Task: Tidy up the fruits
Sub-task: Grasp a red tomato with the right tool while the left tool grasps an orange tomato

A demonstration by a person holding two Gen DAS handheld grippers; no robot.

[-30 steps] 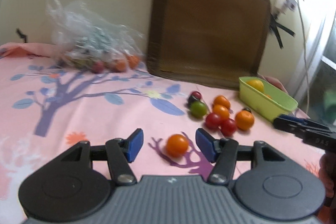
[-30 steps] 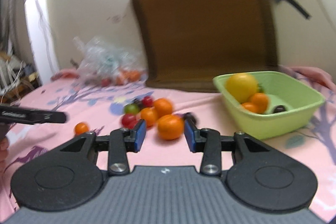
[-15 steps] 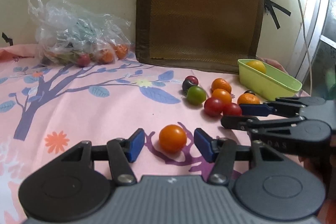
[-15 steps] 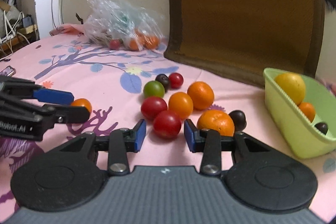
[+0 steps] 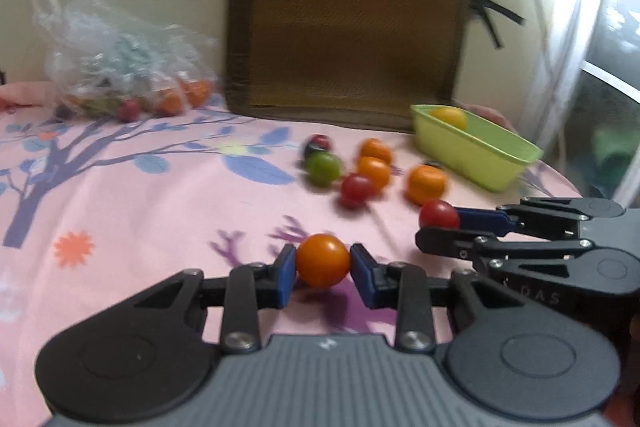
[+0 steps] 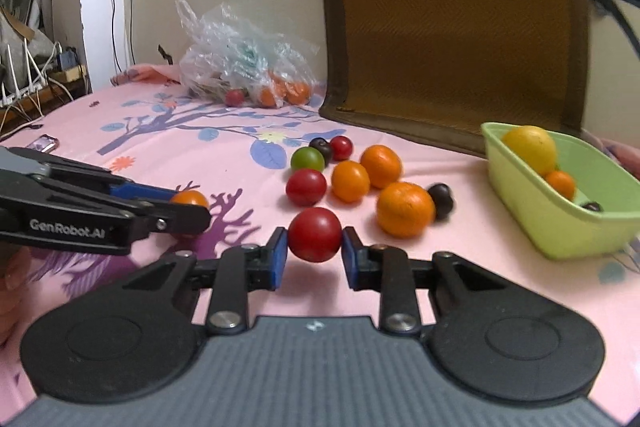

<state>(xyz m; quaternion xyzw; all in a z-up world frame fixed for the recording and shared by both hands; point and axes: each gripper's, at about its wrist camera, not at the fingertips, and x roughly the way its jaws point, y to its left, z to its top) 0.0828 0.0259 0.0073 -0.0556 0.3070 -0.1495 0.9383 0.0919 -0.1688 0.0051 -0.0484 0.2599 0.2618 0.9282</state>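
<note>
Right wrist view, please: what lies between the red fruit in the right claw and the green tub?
An orange with a dark plum behind it lies between the red fruit and the tub; beyond them, bare cloth.

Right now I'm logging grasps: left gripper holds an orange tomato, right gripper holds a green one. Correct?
Not quite. The right gripper is shut on a red tomato, as the right wrist view shows; the green one lies on the cloth. The left gripper does hold the orange tomato.
</note>
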